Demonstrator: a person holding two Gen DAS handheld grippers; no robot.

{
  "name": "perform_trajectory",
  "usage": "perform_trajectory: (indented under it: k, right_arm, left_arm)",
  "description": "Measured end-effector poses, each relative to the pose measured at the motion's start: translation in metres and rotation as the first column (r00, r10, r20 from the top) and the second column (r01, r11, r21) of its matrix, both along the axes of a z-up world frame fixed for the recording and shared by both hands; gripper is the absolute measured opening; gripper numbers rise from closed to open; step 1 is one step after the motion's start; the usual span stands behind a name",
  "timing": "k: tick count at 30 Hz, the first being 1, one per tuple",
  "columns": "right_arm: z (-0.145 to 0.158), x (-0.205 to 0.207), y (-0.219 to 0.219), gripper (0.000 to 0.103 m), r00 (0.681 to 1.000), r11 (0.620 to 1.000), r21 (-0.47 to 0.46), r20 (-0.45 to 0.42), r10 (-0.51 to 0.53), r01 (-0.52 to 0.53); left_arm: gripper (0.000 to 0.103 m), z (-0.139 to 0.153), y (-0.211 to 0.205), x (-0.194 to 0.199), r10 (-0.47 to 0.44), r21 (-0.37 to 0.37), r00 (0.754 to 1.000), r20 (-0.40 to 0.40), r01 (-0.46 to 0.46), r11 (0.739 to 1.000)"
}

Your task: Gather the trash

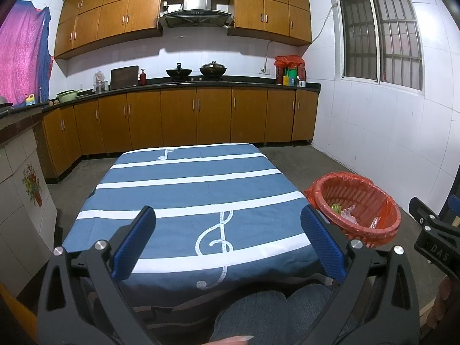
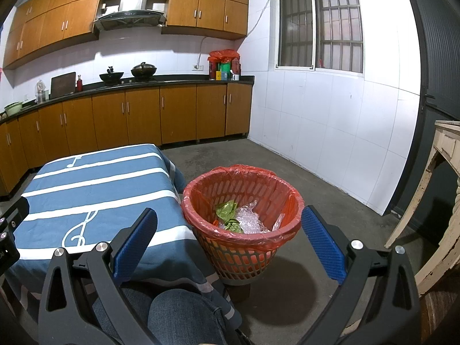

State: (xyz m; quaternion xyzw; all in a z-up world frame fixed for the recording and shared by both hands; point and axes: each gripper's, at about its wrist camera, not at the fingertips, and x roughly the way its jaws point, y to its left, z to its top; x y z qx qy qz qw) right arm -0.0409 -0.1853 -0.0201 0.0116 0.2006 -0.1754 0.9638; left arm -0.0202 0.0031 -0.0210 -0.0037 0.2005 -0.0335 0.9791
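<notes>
A red plastic basket [image 2: 201, 189] lined with a red bag stands on the floor by the table's right side. Inside it lie a green wrapper [image 2: 227, 211], crumpled clear bubble wrap [image 2: 253, 220] and a clear wrapper [image 2: 278, 222]. The same basket [image 1: 386, 231] shows at the right of the left wrist view. My left gripper [image 1: 228, 238] hangs open over the near part of the blue striped tablecloth [image 1: 184, 192], nothing between its fingers. My right gripper [image 2: 230, 240] is open too, held just above and in front of the basket.
The tablecloth [image 2: 95, 178] carries white stripes and music notes. A person's knees in jeans [image 2: 184, 316] sit under the table's near edge. Wooden cabinets [image 1: 178, 118] and a counter run along the far wall. A worn cream table [image 2: 442, 195] stands at the right.
</notes>
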Motion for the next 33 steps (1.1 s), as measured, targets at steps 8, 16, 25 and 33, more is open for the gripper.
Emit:
perform_trajectory:
  k: [8, 16, 25, 33]
  right_arm:
    - [-0.0005, 0.0001, -0.0004, 0.1, 1.0, 1.0, 0.0, -0.001, 0.0, 0.0]
    - [-0.0018, -0.001, -0.0006, 0.1, 1.0, 1.0, 0.001, -0.002, 0.0, 0.0]
    - [-0.002, -0.0015, -0.0004, 0.1, 1.0, 1.0, 0.002, -0.003, -0.001, 0.001]
    - [-0.0025, -0.0025, -0.0006, 0.1, 1.0, 1.0, 0.003, -0.005, -0.001, 0.001]
  left_arm:
    - [0.099, -0.0022, 0.0006, 0.0007, -0.003, 0.001, 1.0, -0.002, 0.003, 1.0]
    - [0.099, -0.004, 0.0011, 0.0016, -0.005, 0.001, 1.0, -0.004, 0.005, 1.0]
    - [0.099, -0.0035, 0.0011, 0.0016, -0.005, 0.001, 1.0, -0.005, 0.005, 1.0]
    - [0.099, -0.0033, 0.001, 0.0015, -0.005, 0.002, 1.0, -0.006, 0.005, 1.0]
